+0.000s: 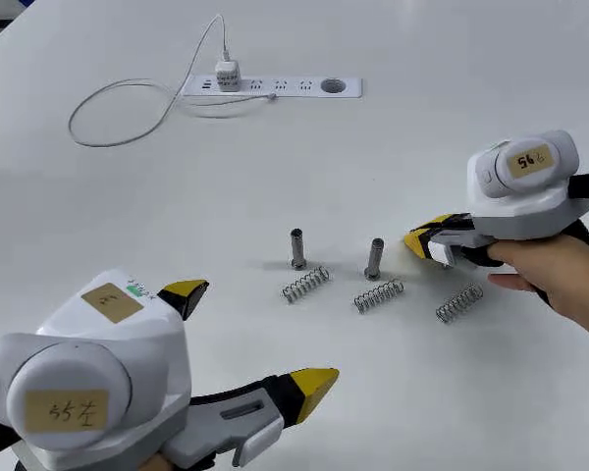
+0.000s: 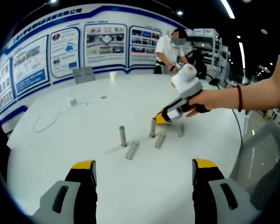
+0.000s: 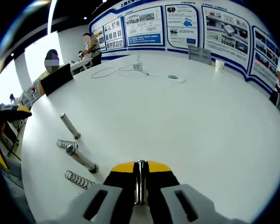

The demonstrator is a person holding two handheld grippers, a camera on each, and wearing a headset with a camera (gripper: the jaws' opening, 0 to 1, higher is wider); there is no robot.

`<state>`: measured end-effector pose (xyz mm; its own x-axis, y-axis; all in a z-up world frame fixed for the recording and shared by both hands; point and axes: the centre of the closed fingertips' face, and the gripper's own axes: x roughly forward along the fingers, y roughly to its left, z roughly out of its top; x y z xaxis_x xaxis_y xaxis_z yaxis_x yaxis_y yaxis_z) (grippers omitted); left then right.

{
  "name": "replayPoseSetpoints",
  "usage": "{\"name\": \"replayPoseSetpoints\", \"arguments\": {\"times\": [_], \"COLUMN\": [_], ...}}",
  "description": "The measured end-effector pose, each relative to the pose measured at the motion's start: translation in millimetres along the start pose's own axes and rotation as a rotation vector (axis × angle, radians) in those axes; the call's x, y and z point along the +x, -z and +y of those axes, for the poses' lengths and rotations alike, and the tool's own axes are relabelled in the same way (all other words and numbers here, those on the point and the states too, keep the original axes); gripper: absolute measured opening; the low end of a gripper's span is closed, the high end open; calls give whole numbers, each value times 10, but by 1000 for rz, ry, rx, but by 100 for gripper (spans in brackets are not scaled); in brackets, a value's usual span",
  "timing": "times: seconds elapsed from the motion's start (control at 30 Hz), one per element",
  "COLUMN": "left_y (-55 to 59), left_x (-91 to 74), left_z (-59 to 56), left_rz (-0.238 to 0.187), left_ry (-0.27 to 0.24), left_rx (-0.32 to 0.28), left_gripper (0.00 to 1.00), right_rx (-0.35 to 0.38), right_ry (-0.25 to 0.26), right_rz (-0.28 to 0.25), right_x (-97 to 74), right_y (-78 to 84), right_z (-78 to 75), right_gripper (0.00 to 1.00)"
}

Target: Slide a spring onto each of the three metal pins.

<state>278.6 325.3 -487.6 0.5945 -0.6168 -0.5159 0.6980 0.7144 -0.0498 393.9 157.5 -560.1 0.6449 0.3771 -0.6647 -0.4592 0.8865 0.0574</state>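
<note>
White worktop stretches bare around the work, with a power strip well apart at its far side. The 1st pin and the 2nd pin stand upright near the middle. On their sides just in front lie the left spring, the middle spring and the right spring, none of them on a pin yet. My main worry is the right gripper. Its tips sit just beside the 2nd pin, so a small sideways drift could knock that pin over and send the loose springs rolling. In the right gripper view its jaws are pressed together on a slim metal rod, which I take for the 3rd pin. The grip is only at the tips, so the rod could twist or slip out. If I set it down tilted, I judge it would topple. The left gripper hovers low at the near edge with its jaws spread wide, holding and touching nothing. When it goes for a spring, too hard a pinch could flick the coil away or squash it.
</note>
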Motion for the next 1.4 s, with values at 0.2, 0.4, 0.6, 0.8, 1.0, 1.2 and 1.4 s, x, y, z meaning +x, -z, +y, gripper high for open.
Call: {"name": "replayPoseSetpoints", "arguments": {"times": [0.2, 0.4, 0.6, 0.8, 1.0, 1.2, 1.4], "left_y": [4, -5, -47, -68, -83, -106, -113], "left_x": [-7, -14, -23, -42, -57, -74, -89], "left_z": [21, 14, -4, -13, -14, -27, -44], "left_rz": [-4, -9, -23, -27, -30, -37, -41], "left_ry": [-8, -10, -7, -6, -5, -4, -2], "left_rx": [-3, -1, 1, 8, 19, 19, 21], "left_gripper": [86, 86, 86, 85, 85, 85, 84], "right_rx": [14, 61, 58, 59, 56, 29, 11], "right_ry": [3, 18, 28, 49, 67, 89, 100], "right_rz": [-2, -44, -73, -87, -99, -88, -71], "right_x": [-12, -122, -269, -432, -566, -684, -746], "right_y": [-3, -96, -146, -130, -99, -36, 31], "right_z": [-2, -26, 1, 15, 27, 41, 57], "right_gripper": [9, 9, 9, 9, 9, 9, 9]}}
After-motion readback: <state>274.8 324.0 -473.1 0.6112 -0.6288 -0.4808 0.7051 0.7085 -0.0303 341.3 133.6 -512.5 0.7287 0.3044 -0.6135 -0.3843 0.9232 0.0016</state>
